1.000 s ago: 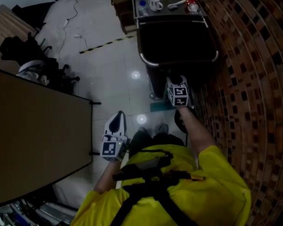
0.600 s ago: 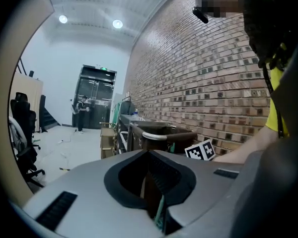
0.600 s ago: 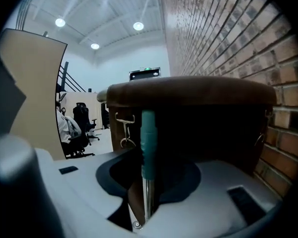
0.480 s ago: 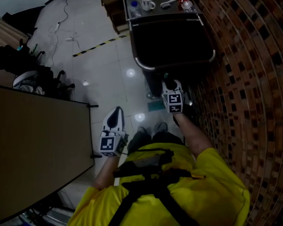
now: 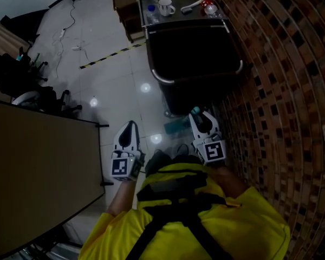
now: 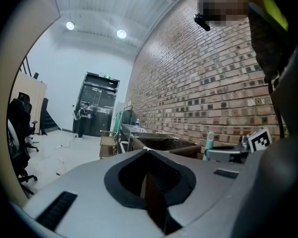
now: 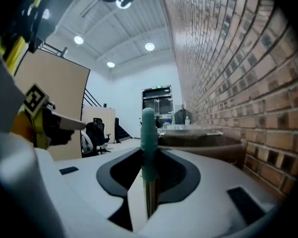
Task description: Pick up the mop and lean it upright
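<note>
R hand-held gripper [image 5: 197, 117] clamped on mop handle [image 7: 148, 125]. Teal grip end pokes up past the jaws, shaft runs btw the pads, approx. upright in left gripper view. Handle is close to person, just left of brick wall [image 5: 281, 91], near side of black cart [image 5: 195, 53]. L hand-held gripper [image 5: 129, 128]: jaws together, nothing btw them, over tiled floor [image 5: 124, 75], right of table [image 5: 38, 167]. White mug [image 5: 164, 6] on surface at far end of cart.
</note>
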Action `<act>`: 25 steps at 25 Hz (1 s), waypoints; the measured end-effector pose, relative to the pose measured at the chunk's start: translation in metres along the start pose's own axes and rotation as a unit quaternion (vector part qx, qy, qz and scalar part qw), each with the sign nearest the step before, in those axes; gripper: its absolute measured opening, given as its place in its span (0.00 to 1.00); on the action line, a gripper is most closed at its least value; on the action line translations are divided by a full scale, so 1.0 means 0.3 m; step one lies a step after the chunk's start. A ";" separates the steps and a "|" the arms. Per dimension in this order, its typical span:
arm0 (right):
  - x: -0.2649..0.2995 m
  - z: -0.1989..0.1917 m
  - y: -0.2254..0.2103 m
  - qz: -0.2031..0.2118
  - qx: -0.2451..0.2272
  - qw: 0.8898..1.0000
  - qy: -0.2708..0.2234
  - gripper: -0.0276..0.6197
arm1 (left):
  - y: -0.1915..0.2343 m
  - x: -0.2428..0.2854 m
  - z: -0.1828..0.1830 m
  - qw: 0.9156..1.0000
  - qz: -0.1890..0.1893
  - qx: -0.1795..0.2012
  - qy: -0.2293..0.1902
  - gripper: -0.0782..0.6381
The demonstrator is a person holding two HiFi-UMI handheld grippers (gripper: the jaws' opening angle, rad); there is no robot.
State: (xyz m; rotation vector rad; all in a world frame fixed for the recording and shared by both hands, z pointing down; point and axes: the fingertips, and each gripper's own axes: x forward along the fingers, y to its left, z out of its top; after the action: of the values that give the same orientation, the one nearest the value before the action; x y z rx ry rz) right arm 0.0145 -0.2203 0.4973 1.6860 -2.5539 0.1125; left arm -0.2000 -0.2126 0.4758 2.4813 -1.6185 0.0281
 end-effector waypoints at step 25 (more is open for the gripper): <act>-0.234 0.436 0.039 0.061 0.018 0.995 -0.074 0.20 | -0.108 0.028 0.128 0.999 -0.025 0.013 -0.040 0.11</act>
State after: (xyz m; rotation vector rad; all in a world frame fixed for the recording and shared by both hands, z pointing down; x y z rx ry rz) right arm 0.0278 -0.1653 0.3597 1.6068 -2.7782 0.0416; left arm -0.1701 -0.2135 0.4346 2.5728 -1.5959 -0.0579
